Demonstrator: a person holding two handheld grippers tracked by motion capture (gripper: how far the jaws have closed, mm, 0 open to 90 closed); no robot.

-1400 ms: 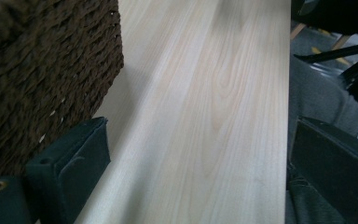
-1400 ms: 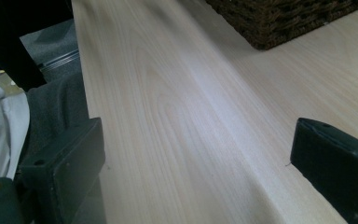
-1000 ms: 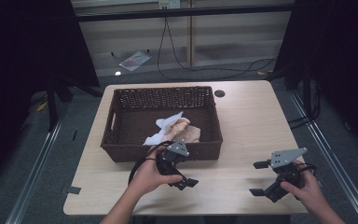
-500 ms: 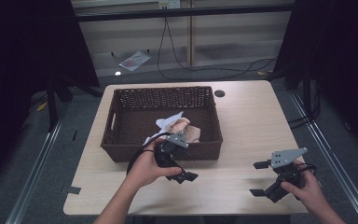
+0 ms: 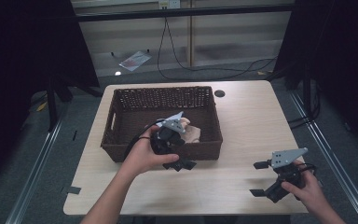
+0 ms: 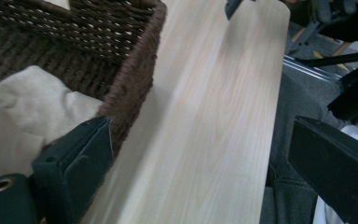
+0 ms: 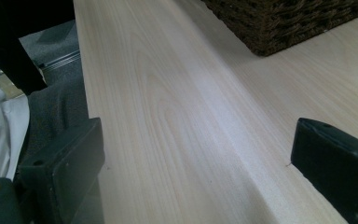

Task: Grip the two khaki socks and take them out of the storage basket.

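- The left gripper [image 5: 179, 151] sits at the front wall of the basket [image 5: 121, 100], near the middle of the table [image 5: 247, 116] in the high view.
- Its two black jaws are wide apart, and nothing is between them.
- In the left gripper view, one jaw is at 8 o'clock, just beside the front wall of the basket. The other jaw is at 4 o'clock, out past the table's edge.
- A hand [image 5: 144, 156] holds this gripper from 7 o'clock in the high view.
- A pale cloth [image 6: 23, 112] lies inside the basket. In the left gripper view it is at 9 o'clock, very close to the near jaw. It cannot be told if the jaw touches it.
- In the high view the cloth shows at 1 o'clock from the left gripper, partly hidden behind it.
- The basket is dark brown and woven. It rests on the table toward 12 o'clock.
- The right gripper [image 5: 261, 179] is at 4 o'clock in the high view, near the front edge of the table. It is well apart from the basket.
- Its jaws are also wide apart, with just bare wood between them.
- The other hand [image 5: 305, 189] holds it from 4 o'clock.
- In the right gripper view, a corner of the basket shows at 1 o'clock.
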